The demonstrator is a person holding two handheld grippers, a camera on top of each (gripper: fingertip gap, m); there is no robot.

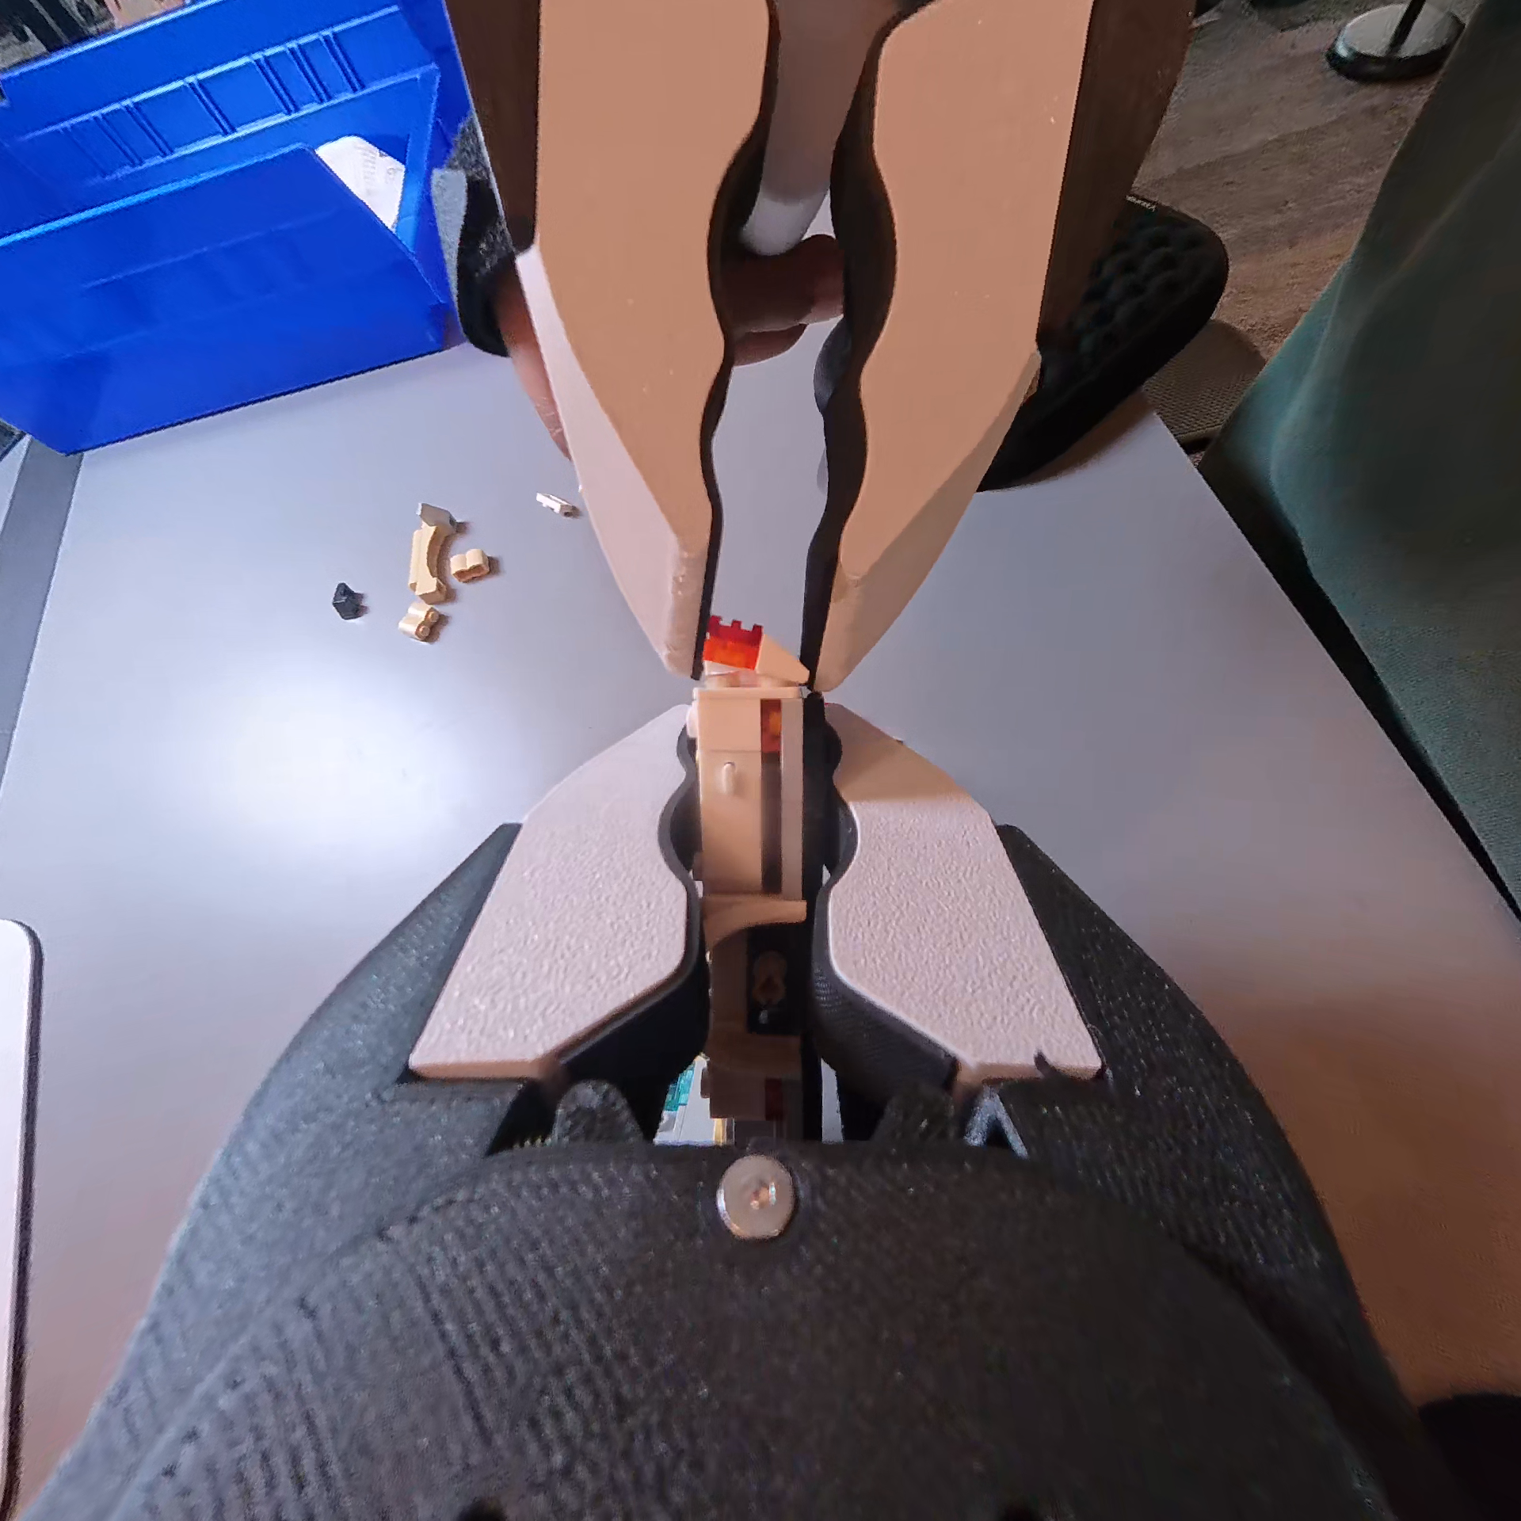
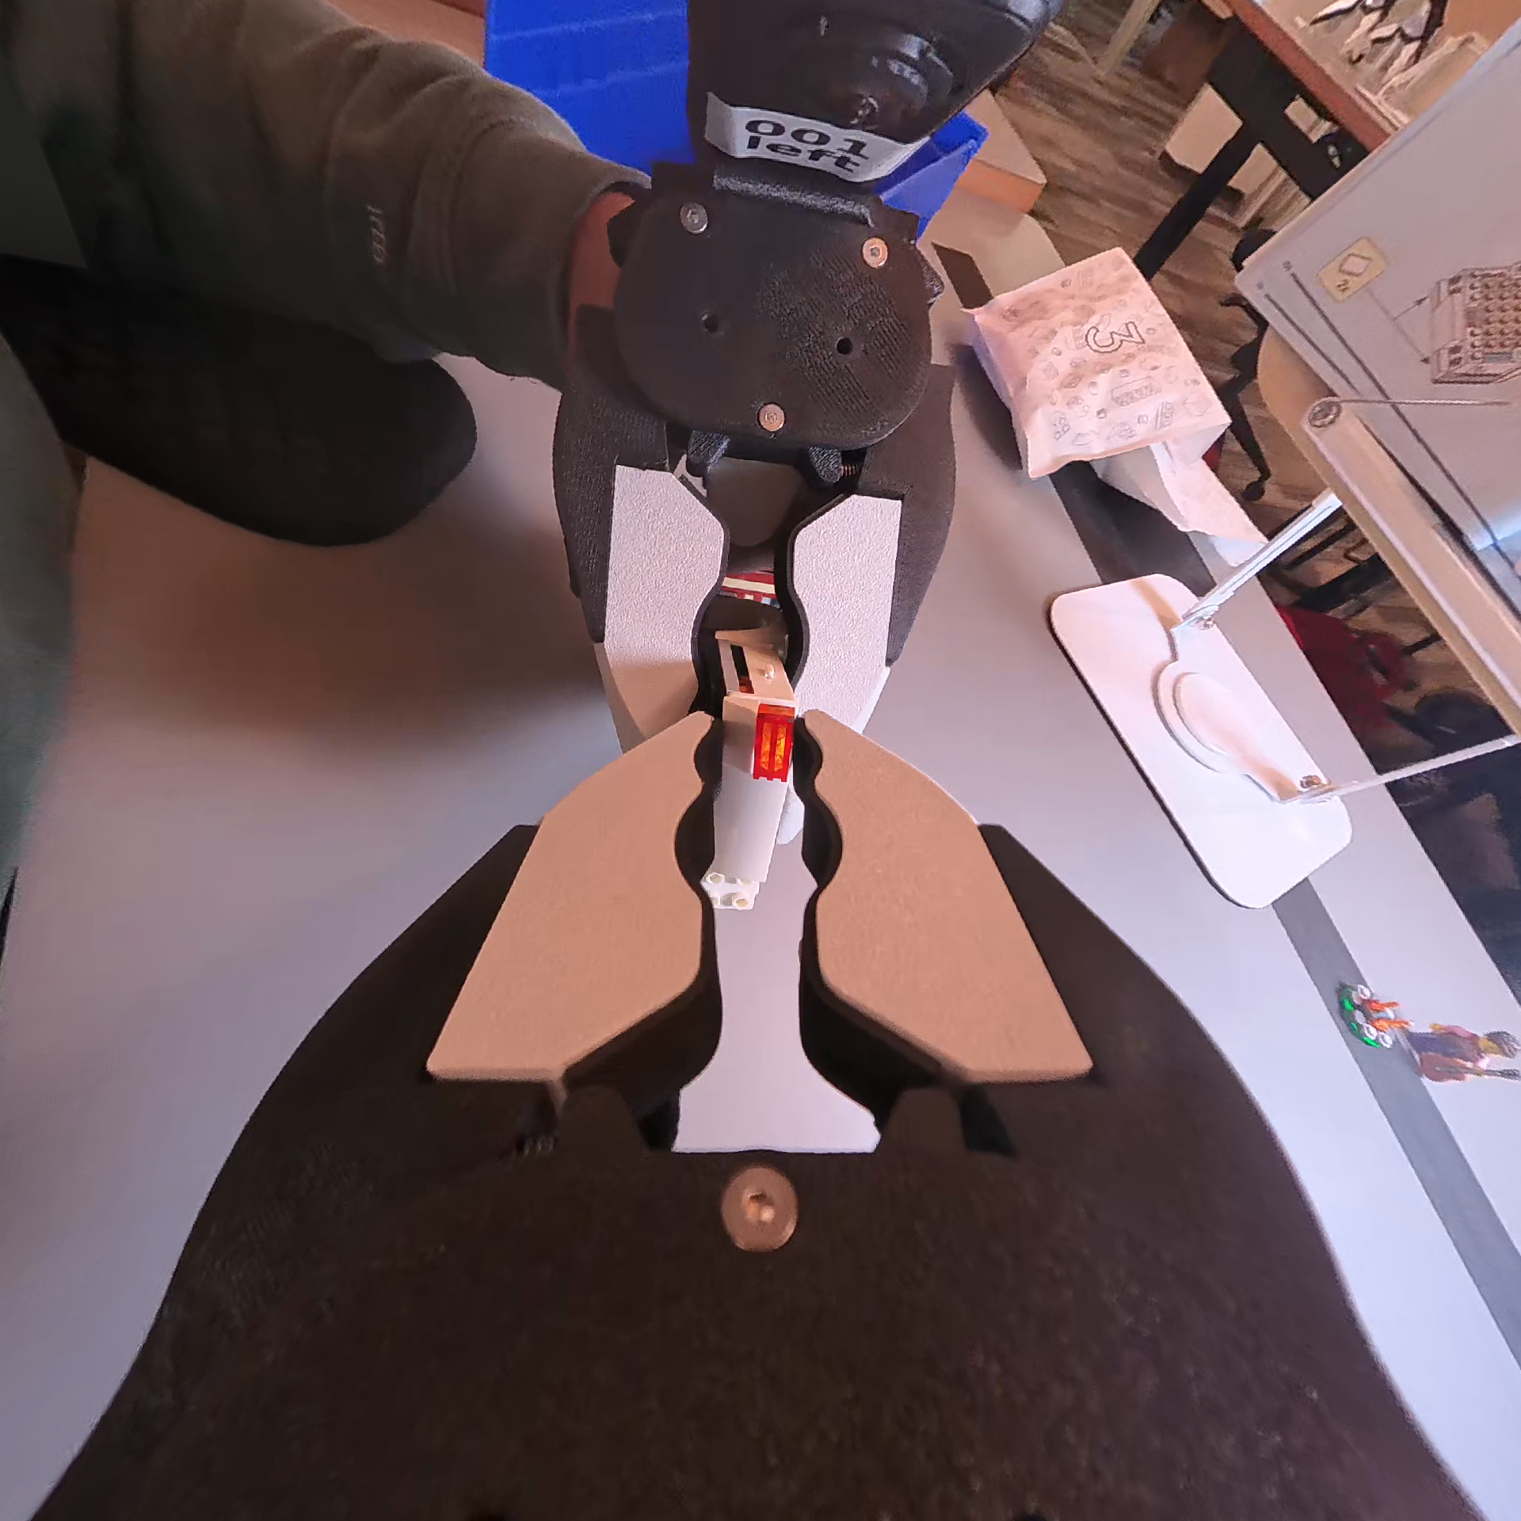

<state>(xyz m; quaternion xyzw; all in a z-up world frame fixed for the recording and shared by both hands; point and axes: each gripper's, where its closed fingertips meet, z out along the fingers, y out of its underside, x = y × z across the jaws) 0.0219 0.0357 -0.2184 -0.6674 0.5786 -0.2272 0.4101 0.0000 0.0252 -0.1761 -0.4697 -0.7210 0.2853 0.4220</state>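
A white toy-brick assembly [image 1: 745, 790] with a red-orange end piece [image 2: 774, 741] hangs above the grey table [image 1: 247, 782]. The left gripper [image 1: 753, 700] clamps one end, narrowly parted. The right gripper [image 2: 757, 724], tip to tip opposite it, pinches the other end.

This looks like an office or lab workroom set up for building toy-brick models. A smooth pale grey counter [image 1: 247, 823] stands on brown carpet, with a blue plastic storage bin [image 1: 206, 247] at its far left corner. Along its right edge sit a clear acrylic stand holding an open instruction booklet [image 2: 1399, 346] and a printed white paper parts bag [image 2: 1095, 362]. More tables [image 2: 1284, 74] stand beyond.
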